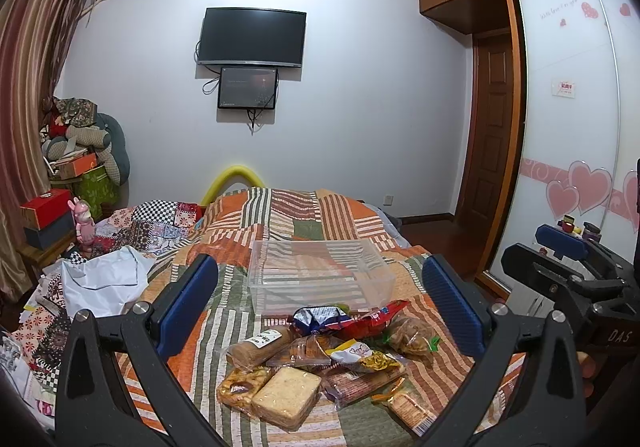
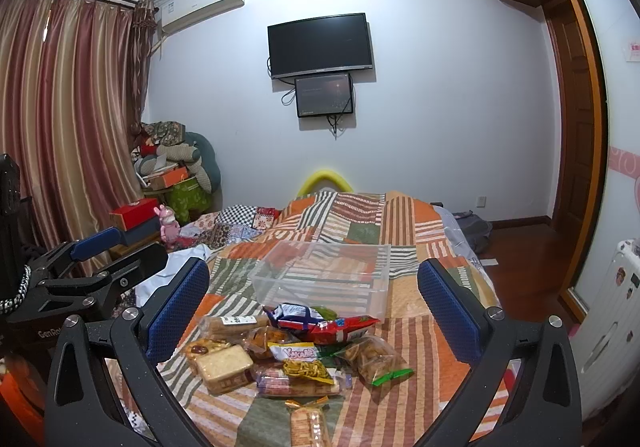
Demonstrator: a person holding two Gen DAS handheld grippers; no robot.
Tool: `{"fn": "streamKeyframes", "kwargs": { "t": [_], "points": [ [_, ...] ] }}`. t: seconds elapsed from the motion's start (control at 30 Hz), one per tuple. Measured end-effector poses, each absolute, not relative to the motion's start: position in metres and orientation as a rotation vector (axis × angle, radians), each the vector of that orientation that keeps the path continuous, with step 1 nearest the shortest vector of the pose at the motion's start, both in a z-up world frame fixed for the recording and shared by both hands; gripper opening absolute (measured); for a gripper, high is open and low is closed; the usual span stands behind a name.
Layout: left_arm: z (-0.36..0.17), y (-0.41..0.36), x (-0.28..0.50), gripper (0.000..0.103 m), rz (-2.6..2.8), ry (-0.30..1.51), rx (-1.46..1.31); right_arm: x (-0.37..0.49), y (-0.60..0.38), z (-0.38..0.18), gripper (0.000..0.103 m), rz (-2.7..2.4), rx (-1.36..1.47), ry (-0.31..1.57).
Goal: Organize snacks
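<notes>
Your left gripper (image 1: 320, 303) hangs above the near end of the bed (image 1: 344, 223) with its fingers (image 1: 188, 303) spread wide and nothing between them. Your right gripper (image 2: 314, 307) is in the same condition: fingers (image 2: 176, 311) released, holding nothing. Each gripper appears at the edge of the other's view, so the 2 sit side by side.

The snacks (image 1: 320, 359) lie in 1 loose heap on the patchwork quilt, toward the near edge of the bed. Visible items:
- a pale square cake slab (image 2: 222, 365) in clear wrap, at the heap's left front;
- a yellow-and-white noodle-snack packet (image 2: 302, 363) in the middle;
- a red crisp bag (image 2: 340, 327) and a blue-and-white packet (image 2: 294, 313) at the heap's far side;
- a clear bag of brown fried pieces (image 2: 370, 357) with a green seal, on the right;
- a cracker sleeve (image 2: 308, 425) nearest you, lying slightly apart from the rest.

A clear plastic bin (image 1: 320, 275) sits upright on the quilt just beyond the heap, toward the middle of the bed. The quilt's stripes show through its walls.
</notes>
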State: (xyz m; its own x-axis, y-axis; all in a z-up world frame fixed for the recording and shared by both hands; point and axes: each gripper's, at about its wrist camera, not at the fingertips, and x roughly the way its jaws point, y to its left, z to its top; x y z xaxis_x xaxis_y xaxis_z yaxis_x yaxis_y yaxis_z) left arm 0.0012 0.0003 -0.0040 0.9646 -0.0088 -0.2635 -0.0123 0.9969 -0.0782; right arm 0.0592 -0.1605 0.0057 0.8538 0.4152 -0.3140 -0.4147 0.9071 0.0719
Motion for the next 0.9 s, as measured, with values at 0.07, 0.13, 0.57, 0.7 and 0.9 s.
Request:
{"fn": "streamKeyframes", "kwargs": {
  "t": [0.07,0.13,0.57,0.7,0.9],
  "points": [
    [-0.004,0.0,0.001,0.103,0.002,0.267,-0.078,0.06,-0.161,0.005,0.103,0.436,0.007,0.331],
    [-0.003,0.0,0.001,0.103,0.001,0.268,-0.077,0.06,-0.162,0.004,0.103,0.436,0.012,0.332],
    [-0.006,-0.003,0.004,0.103,0.011,0.269,-0.077,0.063,-0.165,0.0,0.103,0.434,0.021,0.344],
    [-0.006,-0.002,0.005,0.103,0.015,0.27,-0.076,0.064,-0.165,-0.002,0.103,0.436,0.024,0.353],
    [-0.006,0.0,0.007,0.103,0.011,0.273,-0.084,0.069,-0.168,-0.005,0.103,0.457,0.048,0.379]
  ]
}}
